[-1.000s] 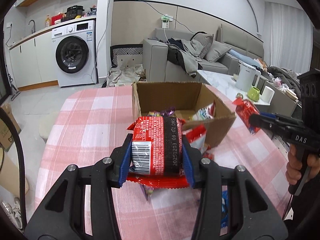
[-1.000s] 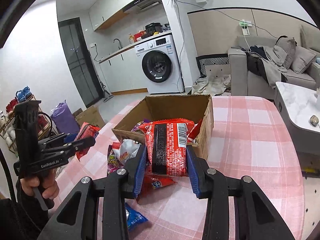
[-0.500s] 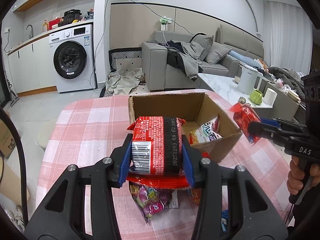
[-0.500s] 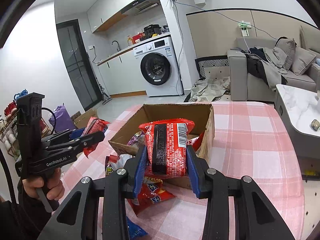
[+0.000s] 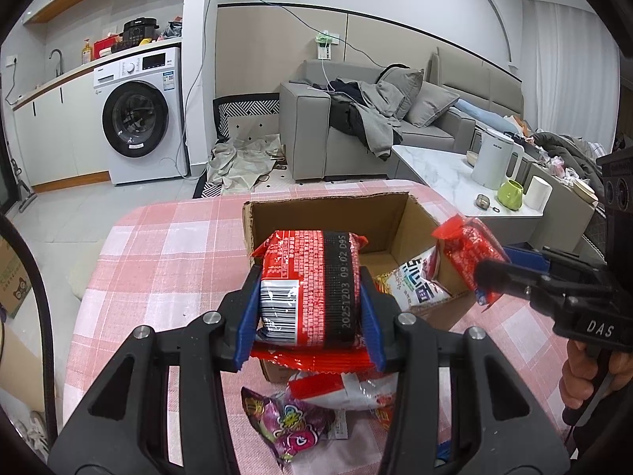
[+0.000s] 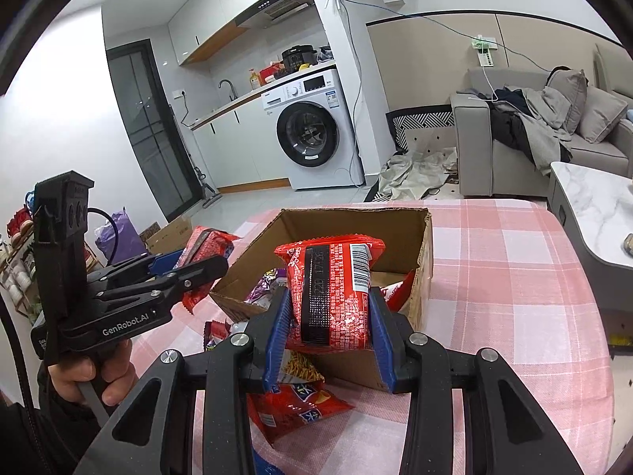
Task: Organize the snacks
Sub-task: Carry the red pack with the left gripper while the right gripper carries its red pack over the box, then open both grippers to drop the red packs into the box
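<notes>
My left gripper (image 5: 309,281) is shut on a red noodle pack (image 5: 312,253) with a black band and a barcode, held just in front of an open cardboard box (image 5: 328,209) on the pink checked table. My right gripper (image 6: 329,299) is shut on a matching red pack (image 6: 332,265), near the same box (image 6: 425,261). Each gripper shows in the other's view: the right gripper (image 5: 484,273) at the box's right side, the left gripper (image 6: 217,267) at its left. A white snack bag (image 5: 417,283) lies inside the box.
Loose snacks lie on the table (image 5: 158,261) in front of the box: a purple pack (image 5: 294,425) and a red bag (image 6: 300,409). A person's hands grip both handles. Beyond the table are a washing machine (image 5: 136,124), a sofa (image 5: 356,126) and a marble side table (image 5: 443,170).
Both grippers have drawn back from the box toward the near side of the table, still holding their packs. More loose snacks now show beneath them.
</notes>
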Action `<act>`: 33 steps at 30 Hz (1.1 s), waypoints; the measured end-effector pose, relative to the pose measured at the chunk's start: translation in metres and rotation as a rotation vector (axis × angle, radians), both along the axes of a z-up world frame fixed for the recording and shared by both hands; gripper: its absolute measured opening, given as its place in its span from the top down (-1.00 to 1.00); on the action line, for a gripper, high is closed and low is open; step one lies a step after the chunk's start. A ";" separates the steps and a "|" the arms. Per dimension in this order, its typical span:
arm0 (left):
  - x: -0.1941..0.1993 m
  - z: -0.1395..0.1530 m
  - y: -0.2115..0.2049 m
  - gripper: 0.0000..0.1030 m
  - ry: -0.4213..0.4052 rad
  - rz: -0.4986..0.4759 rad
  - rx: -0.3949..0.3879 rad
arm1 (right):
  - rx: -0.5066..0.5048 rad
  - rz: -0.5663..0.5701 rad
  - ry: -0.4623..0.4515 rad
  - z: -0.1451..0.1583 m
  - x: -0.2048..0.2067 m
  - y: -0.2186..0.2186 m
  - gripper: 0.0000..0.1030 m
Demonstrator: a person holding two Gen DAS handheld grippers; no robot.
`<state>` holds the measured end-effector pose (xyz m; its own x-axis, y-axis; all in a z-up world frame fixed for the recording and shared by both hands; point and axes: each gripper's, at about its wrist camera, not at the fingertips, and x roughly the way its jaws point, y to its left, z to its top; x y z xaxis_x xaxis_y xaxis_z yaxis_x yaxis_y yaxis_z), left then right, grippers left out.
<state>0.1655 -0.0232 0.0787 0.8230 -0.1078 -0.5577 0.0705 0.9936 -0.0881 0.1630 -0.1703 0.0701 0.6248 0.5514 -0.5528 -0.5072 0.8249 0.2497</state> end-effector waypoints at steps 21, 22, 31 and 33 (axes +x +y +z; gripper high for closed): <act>0.044 -0.011 -0.016 0.19 0.027 -0.009 0.006 | -0.018 0.013 0.022 -0.008 0.032 0.011 0.24; 0.046 -0.012 -0.017 0.19 0.028 -0.009 0.008 | -0.018 0.014 0.026 -0.009 0.034 0.012 0.24; 0.067 -0.025 -0.022 0.19 0.054 -0.004 0.036 | -0.017 -0.001 0.049 -0.018 0.049 0.017 0.24; 0.071 -0.028 -0.021 0.19 0.066 -0.006 0.028 | -0.012 -0.007 0.055 -0.019 0.052 0.017 0.24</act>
<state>0.2369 -0.0442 0.0505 0.7837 -0.0963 -0.6136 0.0715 0.9953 -0.0649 0.2154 -0.1536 0.0516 0.5969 0.5400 -0.5934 -0.4871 0.8316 0.2669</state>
